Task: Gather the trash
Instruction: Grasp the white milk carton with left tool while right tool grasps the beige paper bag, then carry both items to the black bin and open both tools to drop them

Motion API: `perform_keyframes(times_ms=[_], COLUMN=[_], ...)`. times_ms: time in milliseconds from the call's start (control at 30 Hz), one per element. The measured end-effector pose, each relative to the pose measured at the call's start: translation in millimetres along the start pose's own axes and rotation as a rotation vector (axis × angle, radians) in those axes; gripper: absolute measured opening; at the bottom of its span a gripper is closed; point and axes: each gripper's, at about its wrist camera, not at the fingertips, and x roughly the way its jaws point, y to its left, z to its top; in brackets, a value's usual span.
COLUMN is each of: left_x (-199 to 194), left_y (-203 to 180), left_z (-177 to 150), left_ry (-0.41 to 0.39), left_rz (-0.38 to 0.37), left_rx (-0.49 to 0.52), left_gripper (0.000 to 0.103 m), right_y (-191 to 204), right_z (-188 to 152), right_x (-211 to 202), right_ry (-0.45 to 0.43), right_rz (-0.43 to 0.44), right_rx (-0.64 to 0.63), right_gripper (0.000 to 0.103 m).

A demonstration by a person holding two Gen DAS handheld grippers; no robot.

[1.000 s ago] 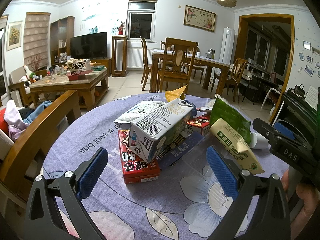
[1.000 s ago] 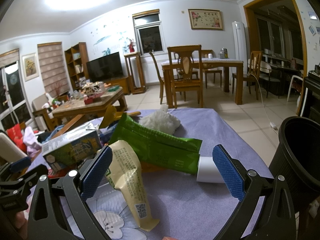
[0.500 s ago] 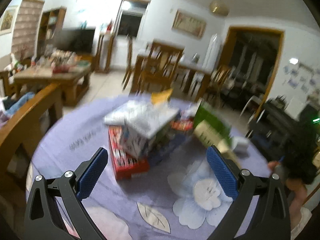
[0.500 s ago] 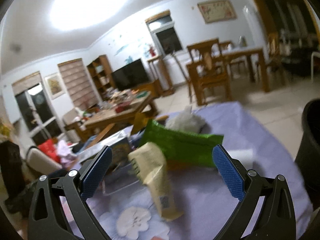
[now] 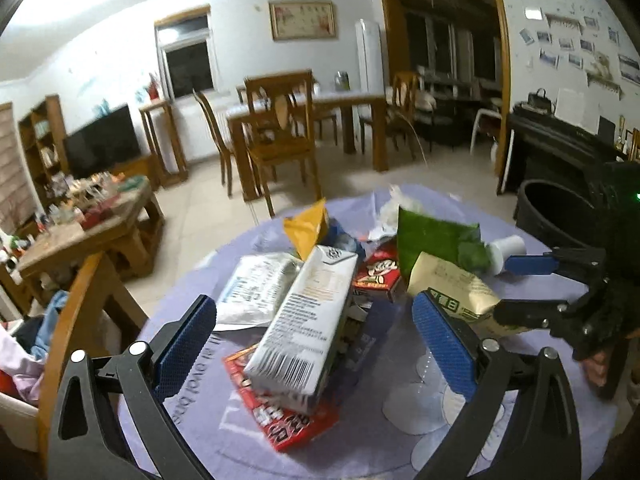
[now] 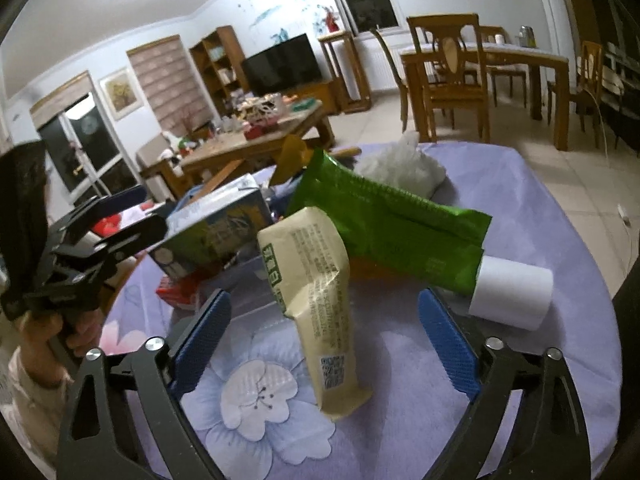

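A heap of trash sits on the round tabletop (image 6: pixel 560 184) with its lilac flowered cloth. The left tool (image 5: pixel 316 344) hangs over the near side of the heap, its jaws wide though they have just been closing a little; the white carton (image 5: pixel 304 320) lies in the gap between its blue pads, and neither pad presses on it. Under the carton is a flat red box (image 5: pixel 280 416), with a white pouch (image 5: pixel 256 288) to one side and a yellow wrapper (image 5: pixel 308 228) poking up behind.

The right tool (image 6: pixel 324 340) comes in from the other side, also wide and also just closing somewhat. The beige packet (image 6: pixel 316 280) stands crumpled between its pads, its lower end resting on the cloth, untouched by either pad. Behind that lies the green bag (image 6: pixel 392 220), its end over a white paper cup (image 6: pixel 512 296) on its side, and a crumpled clear bag (image 6: pixel 404 164) farther back.

A black bin (image 5: pixel 560 208) stands just beyond the tabletop's edge, by the right tool.
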Motion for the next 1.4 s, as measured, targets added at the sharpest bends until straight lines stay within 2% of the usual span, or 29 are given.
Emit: perform_keyframes(times_ms=[33,100,133,167,200,233,333,367,467,567,667,733,900,1100,1400], left_x=[9.6,19.6,23.6,28.2,32.8,34.5,39.9,38.8,34.7,20.9,1.3,-11.1,-25.1,-13.1,26.8], left_y=[0.9,0.9,3.6,6.5,8.7,10.4,15.1,16.7,17.6,15.5,9.6,-0.1,-34.4,-99.8,-211.7], left_z=[0.8,-2.3,-3.4,-4.2,-4.5,-6.2,-9.7,-11.0,-14.6,-16.7,-13.7,-9.1,7.7,29.9,62.9], left_ry=[0.028,0.067,0.083,0.096,0.108,0.117,0.126,0.124,0.114,0.077,0.029,-0.004,-0.050,-0.059,-0.033], left_rz=[-0.006,-0.031,-0.051,-0.070,-0.084,-0.100,-0.132,-0.133,-0.140,-0.112,-0.127,-0.143,-0.224,-0.345,-0.536], left_rx=[-0.002,-0.015,-0.029,-0.049,-0.066,-0.078,-0.112,-0.115,-0.127,-0.140,-0.157,-0.149,-0.127,-0.070,-0.008], left_gripper=[0.081,0.068,0.064,0.063,0.055,0.047,0.043,0.043,0.042,0.042,0.042,0.042,0.042,0.042,0.042], right_y=[1.7,3.8,4.9,4.7,3.5,3.1,3.3,4.4,4.7,4.6,0.9,-1.7,-3.6,-32.2,-138.2], right_z=[-0.2,1.0,-0.2,-1.2,-1.0,-1.2,-1.4,-1.6,-4.2,-6.9,-4.5,-3.6,-4.9,-14.2,-45.6], right_x=[4.3,14.4,19.8,24.8,27.4,30.6,32.9,31.8,24.8,11.7,-9.7,-26.4,-70.1,-116.4,-190.9], right_ry=[0.013,0.047,0.064,0.085,0.095,0.108,0.101,0.094,0.068,0.033,-0.003,-0.041,-0.170,-0.276,-0.344], right_rz=[-0.007,-0.036,-0.054,-0.054,-0.042,-0.018,-0.017,-0.018,0.000,0.014,0.034,0.016,-0.138,-0.310,-0.589], right_rx=[-0.008,-0.029,-0.038,-0.038,-0.036,-0.032,-0.038,-0.040,-0.031,-0.024,-0.004,-0.007,-0.059,-0.049,0.072], right_gripper=[0.082,0.066,0.062,0.056,0.048,0.045,0.034,0.027,0.027,0.027,0.027,0.027,0.027,0.027,0.027])
